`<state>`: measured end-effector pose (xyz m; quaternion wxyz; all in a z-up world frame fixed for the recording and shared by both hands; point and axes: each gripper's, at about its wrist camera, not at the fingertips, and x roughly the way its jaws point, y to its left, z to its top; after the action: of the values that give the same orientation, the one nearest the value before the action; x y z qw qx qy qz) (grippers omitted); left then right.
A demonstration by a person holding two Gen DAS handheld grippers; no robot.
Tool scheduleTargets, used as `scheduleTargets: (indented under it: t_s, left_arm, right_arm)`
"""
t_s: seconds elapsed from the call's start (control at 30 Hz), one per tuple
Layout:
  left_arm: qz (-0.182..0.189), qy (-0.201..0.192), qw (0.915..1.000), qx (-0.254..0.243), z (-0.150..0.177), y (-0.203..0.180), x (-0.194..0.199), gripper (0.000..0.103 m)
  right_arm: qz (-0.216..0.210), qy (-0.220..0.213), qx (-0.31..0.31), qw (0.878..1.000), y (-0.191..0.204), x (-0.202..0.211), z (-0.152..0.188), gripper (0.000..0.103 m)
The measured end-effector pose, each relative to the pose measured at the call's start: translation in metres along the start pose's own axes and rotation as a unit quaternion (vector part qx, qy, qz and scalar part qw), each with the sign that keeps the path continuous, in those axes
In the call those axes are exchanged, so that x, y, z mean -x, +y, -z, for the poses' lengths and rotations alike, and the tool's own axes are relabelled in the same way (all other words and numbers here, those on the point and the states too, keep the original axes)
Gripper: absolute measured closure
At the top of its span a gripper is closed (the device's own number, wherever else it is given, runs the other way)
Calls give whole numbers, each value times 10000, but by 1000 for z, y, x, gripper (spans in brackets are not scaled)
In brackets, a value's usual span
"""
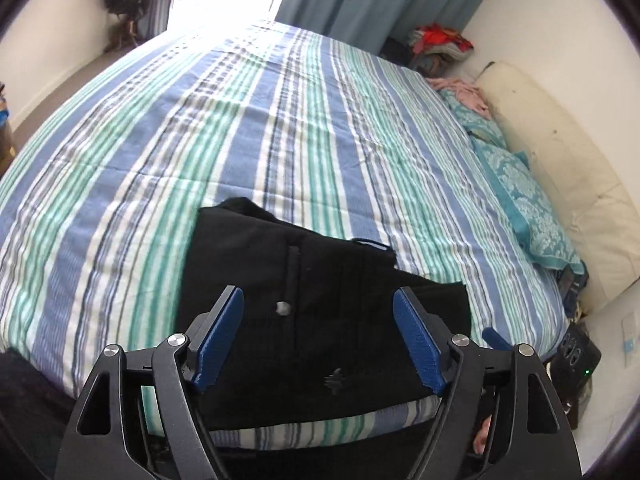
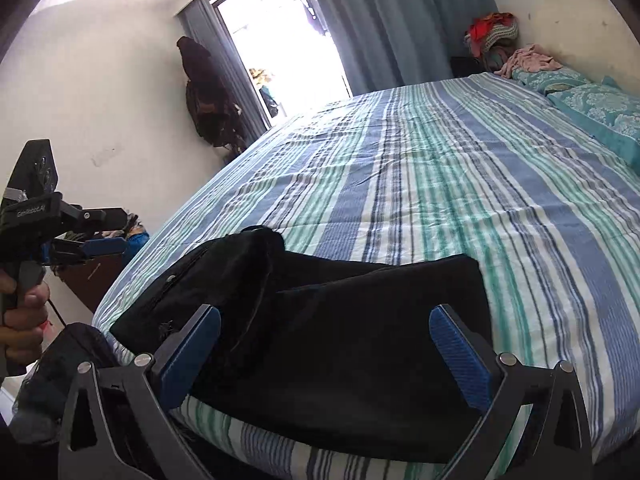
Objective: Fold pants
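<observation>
your left gripper [image 1: 318, 336] hangs above the black pants [image 1: 304, 304], its blue ribbed fingers [image 1: 218, 336] spread wide with nothing between them. your right gripper [image 2: 324, 354] is likewise spread, its pads standing either side of the cloth without pressing it. the pants lie in a compact folded stack at the near edge of the bed [image 1: 280, 128], on a quilt striped in blue, green and white. the fold looks nearly finished (a judgement from how the bundle lies). to finish well, lower your fingers onto the puffed upper layer at the far left corner, press it flat, and square the edges before you lift away. the fabric is matte, soft and thick, with a zip seam and a pale button [image 1: 283, 308] showing; the quilt is lightly rumpled cotton.
</observation>
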<state>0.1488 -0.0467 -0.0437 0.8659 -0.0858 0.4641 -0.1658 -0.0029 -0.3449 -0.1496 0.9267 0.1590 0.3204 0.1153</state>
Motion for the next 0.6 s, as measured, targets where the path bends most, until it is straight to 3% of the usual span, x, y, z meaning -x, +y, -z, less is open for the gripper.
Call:
scheduleTargets:
  t_s: [0.1,0.17,0.23,0.47,0.6]
  left_arm:
    - [-600,-102,9973,400,14,44,-8,24]
    - [-778,-94,9940,757,28,69,-16,24]
    - [-829,-131,9910,1046,41,89,-18,24]
    - [-862,-153,9864,1391,53,116,-19,24]
    - [-895,-167,9865,1360,53,116,-22,24]
  right_arm:
    - [-1110,515,-127,9924,28,-26,4,0]
    - [-1739,996,-315,9792,40,-51,6,0]
    - [-2105,1362,-740,9652,42,-74,6,2]
    - [-2381,2573,-1387,9262,25,-134,6,32]
    - [-2377,3071,-1310,9122,25,-152,10,36]
